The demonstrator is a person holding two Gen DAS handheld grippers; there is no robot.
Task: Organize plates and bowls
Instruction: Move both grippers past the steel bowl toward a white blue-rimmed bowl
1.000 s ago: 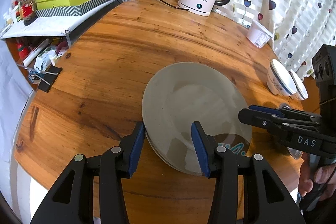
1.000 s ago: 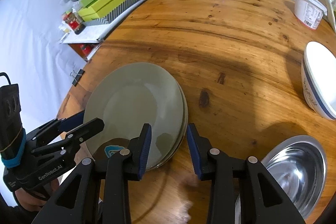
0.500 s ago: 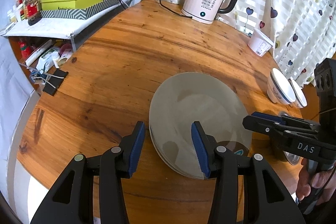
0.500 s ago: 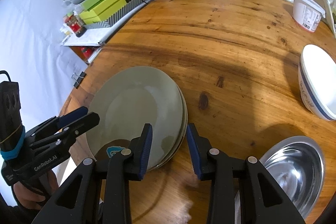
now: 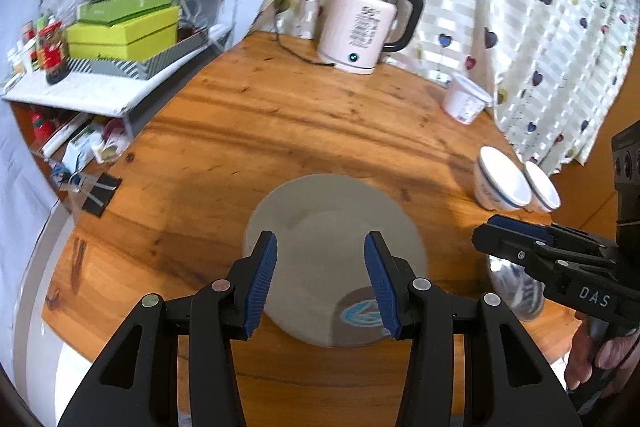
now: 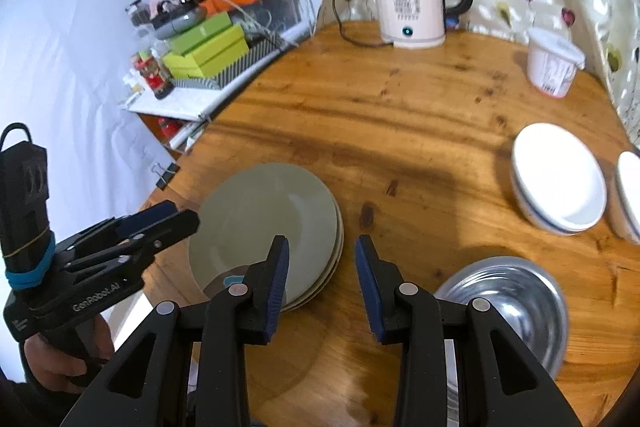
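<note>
My left gripper (image 5: pixel 320 283) and right gripper (image 6: pixel 320 277): fingers spread, nothing pinched, both above table's (image 6: pixel 420 115) near edge. Plates (image 6: pixel 268 223) stacked there, likely freeing space. White bowls (image 6: pixel 560 179) at right edge, steel bowl (image 6: pixel 508 303) near-right, not yet nested.

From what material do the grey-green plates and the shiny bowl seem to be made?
The plates look like glazed ceramic: a smooth, opaque surface with a soft sheen. The shiny bowl looks like polished steel: its inside gives bright, mirror-like reflections.
</note>
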